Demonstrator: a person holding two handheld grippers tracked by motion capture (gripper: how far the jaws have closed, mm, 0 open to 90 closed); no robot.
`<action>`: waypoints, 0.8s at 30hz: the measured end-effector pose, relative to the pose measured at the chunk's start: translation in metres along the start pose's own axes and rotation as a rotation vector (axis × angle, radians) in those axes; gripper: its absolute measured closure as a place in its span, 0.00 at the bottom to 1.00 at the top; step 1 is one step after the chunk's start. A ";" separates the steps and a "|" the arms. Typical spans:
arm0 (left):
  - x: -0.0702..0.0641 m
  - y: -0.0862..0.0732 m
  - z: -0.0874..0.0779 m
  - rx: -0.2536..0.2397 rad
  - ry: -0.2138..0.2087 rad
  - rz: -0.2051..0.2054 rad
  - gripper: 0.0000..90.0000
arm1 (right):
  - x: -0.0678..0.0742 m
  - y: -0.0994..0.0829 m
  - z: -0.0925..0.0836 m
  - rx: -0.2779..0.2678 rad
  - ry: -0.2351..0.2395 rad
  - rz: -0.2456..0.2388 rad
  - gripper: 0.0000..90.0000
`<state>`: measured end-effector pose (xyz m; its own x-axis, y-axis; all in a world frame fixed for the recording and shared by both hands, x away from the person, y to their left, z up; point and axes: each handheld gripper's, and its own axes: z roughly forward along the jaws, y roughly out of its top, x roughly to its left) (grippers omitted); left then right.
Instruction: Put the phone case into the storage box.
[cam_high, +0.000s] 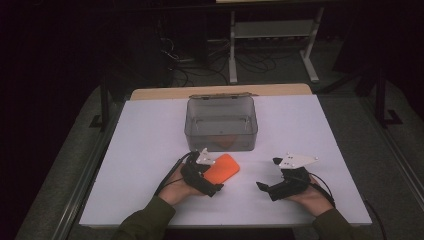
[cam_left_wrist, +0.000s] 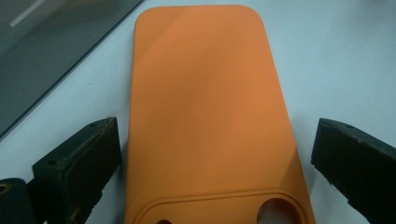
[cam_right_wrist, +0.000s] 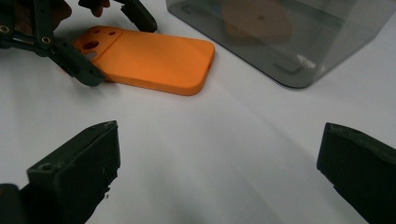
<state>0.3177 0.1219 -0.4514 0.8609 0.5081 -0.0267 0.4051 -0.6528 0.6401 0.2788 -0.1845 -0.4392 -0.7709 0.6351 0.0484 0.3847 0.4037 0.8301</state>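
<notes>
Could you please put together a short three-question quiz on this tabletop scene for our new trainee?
1. True or false: the left claw is shut on the orange phone case.
2. What lies directly beyond the case? A) grey clear box B) a bowl
3. Fill in: the right claw hovers over the bare white ____.

Key: 1 false, its jaws straddle the case, open. 2 A. 3 table.
</notes>
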 end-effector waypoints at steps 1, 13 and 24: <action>0.000 0.000 0.000 0.001 0.004 0.004 0.01 | 0.000 0.000 0.000 0.000 0.000 0.000 0.00; -0.003 -0.002 0.000 0.001 0.020 0.021 0.01 | -0.001 0.000 0.000 -0.002 0.002 0.000 0.00; -0.002 -0.002 -0.001 0.000 0.018 0.025 0.05 | 0.000 0.000 0.001 0.000 0.001 0.000 0.00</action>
<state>0.3144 0.1229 -0.4515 0.8653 0.5012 0.0033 0.3832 -0.6657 0.6404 0.2795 -0.1844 -0.4393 -0.7713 0.6346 0.0490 0.3846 0.4033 0.8304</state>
